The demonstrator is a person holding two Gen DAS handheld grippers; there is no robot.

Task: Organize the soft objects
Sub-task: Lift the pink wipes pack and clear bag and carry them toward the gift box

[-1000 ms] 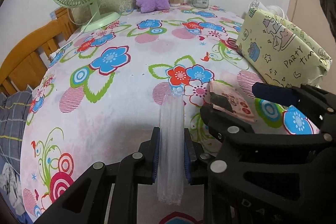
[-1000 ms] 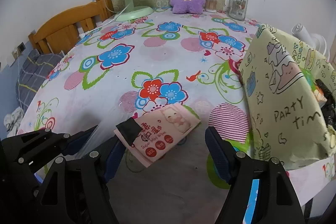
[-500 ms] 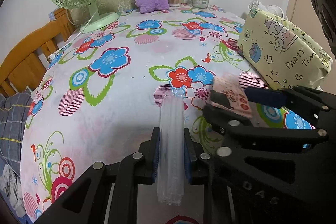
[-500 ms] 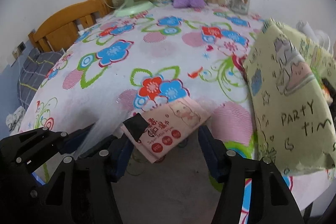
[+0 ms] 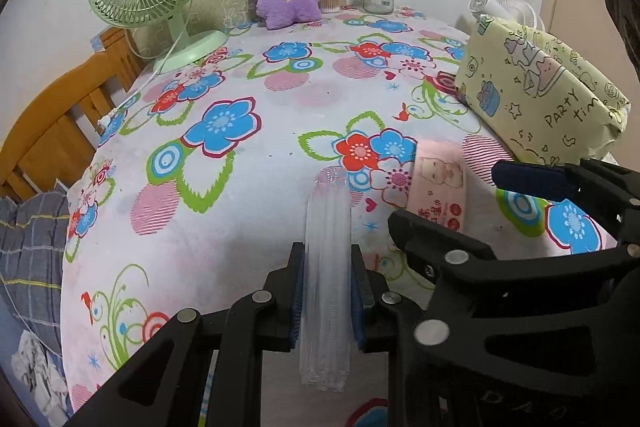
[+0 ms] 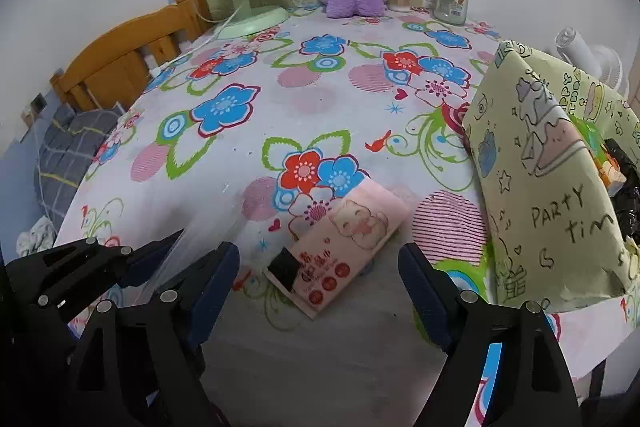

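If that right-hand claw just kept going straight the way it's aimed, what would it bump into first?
Most likely the pink wipes pack. It lies flat on the flowered tablecloth, directly ahead of the right gripper, whose jaws have just been opening and stand either side of it without touching. Depth is hard to judge here.

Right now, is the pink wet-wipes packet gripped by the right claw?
No, the pink wet-wipes packet lies flat on the tablecloth between the open right claw, touching neither pad.

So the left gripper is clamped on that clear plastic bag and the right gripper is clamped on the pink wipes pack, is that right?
Not quite. The left gripper is clamped on the clear plastic bag, but the right gripper is open: in the right wrist view the pink wipes pack lies on the table between its fingers, untouched.
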